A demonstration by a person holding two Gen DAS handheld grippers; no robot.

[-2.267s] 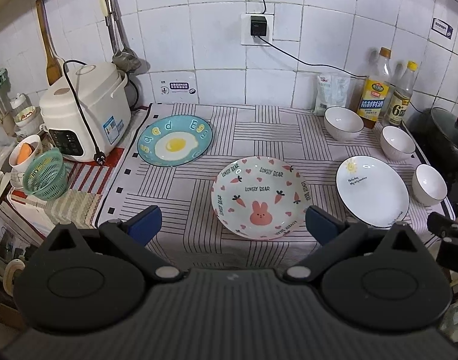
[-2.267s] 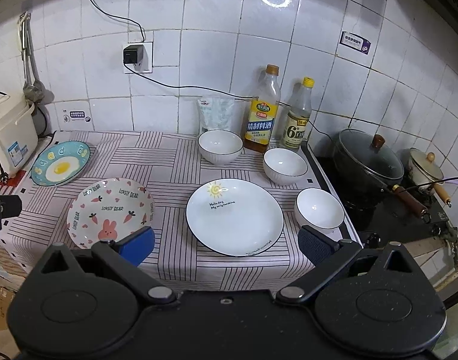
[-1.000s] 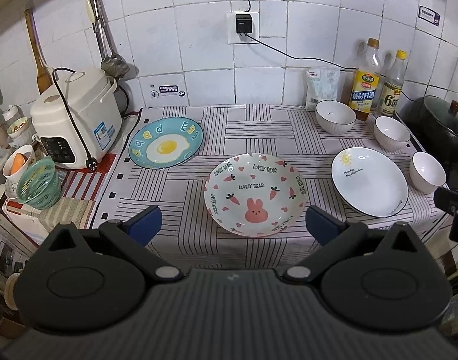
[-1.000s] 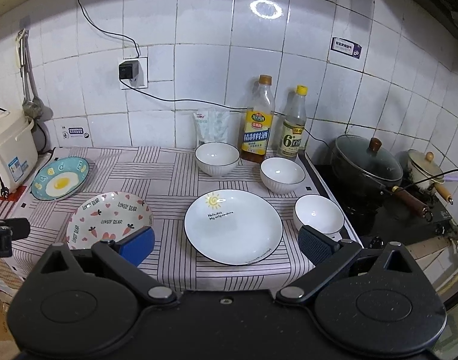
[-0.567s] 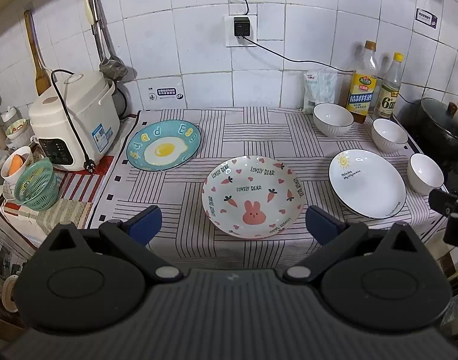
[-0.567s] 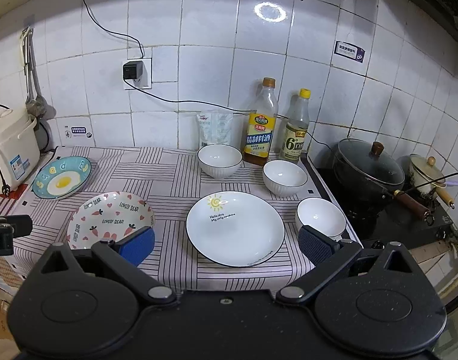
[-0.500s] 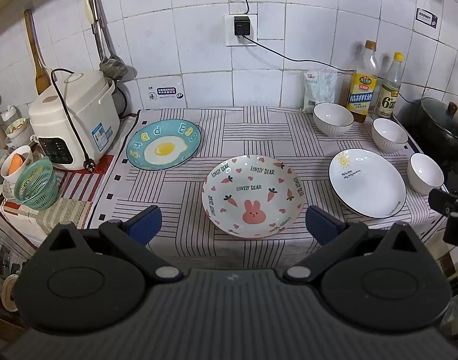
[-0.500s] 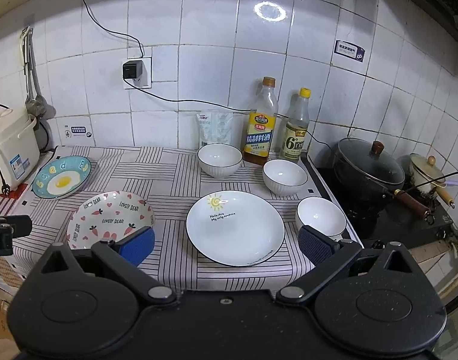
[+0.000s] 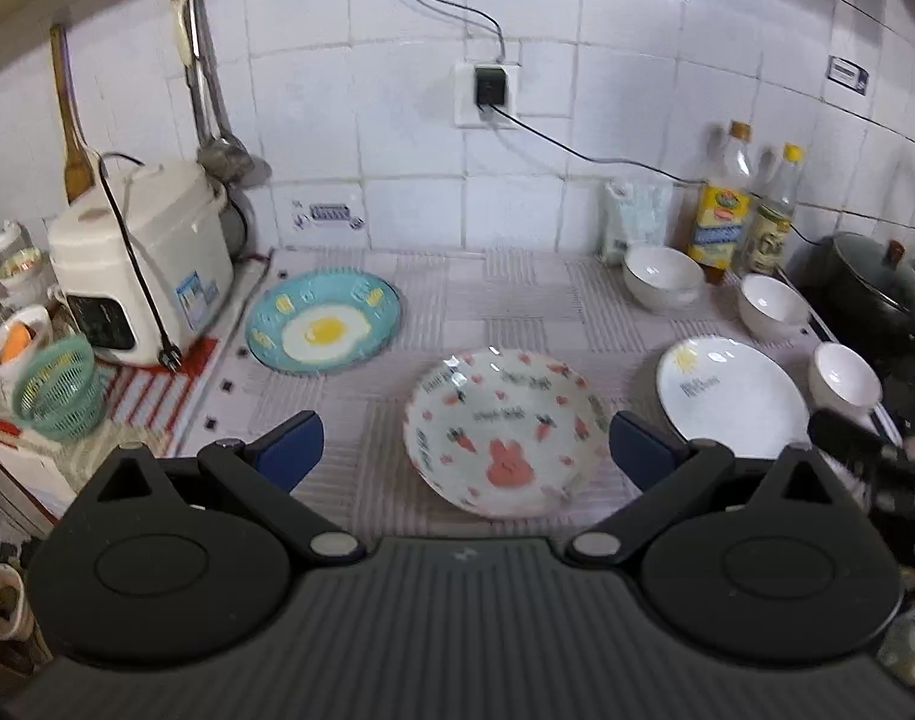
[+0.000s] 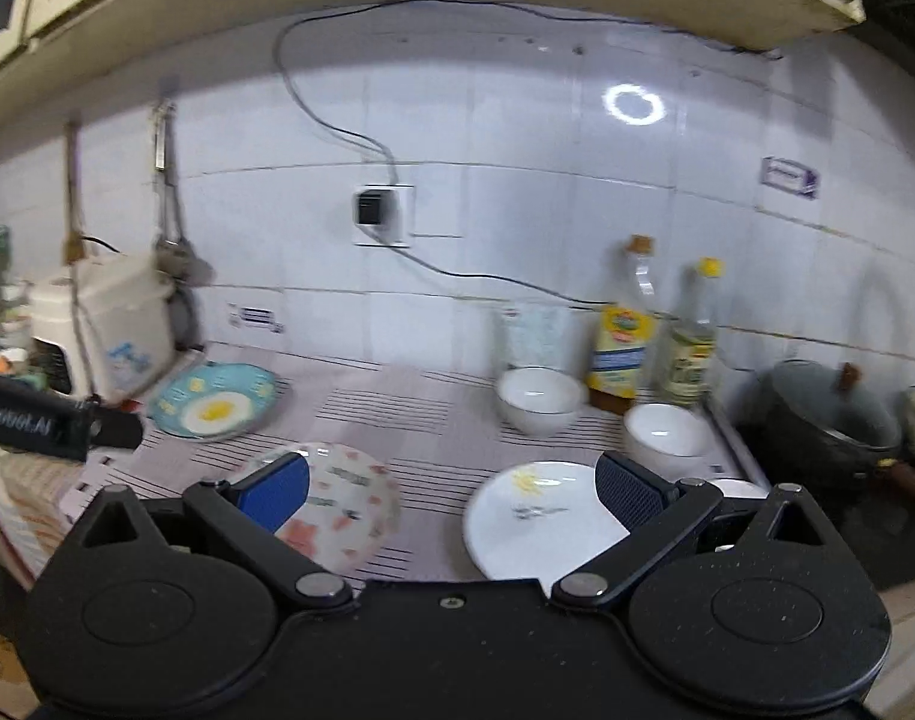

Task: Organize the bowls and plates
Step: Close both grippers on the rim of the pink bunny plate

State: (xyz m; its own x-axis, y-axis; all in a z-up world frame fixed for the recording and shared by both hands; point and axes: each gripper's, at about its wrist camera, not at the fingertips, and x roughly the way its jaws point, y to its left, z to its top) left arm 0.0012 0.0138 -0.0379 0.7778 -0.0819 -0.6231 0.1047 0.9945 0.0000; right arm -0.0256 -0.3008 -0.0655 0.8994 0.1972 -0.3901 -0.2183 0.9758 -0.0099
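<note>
our left hand-held gripper [image 9: 462, 444] and right hand-held gripper [image 10: 451, 489] hang with jaws apart, holding nothing. on the worktop [image 9: 505, 300] the three plates [image 9: 500, 431] and three bowls [image 9: 661, 276] lie apart, unstacked. we judge nothing is organized yet.

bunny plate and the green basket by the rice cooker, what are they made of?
Pink-bunny printed plate: looks like glazed ceramic, glossy, with a light glint on its rim; melamine can't be ruled out. Small green mesh basket: likely moulded plastic, matte, with an open lattice wall.
</note>
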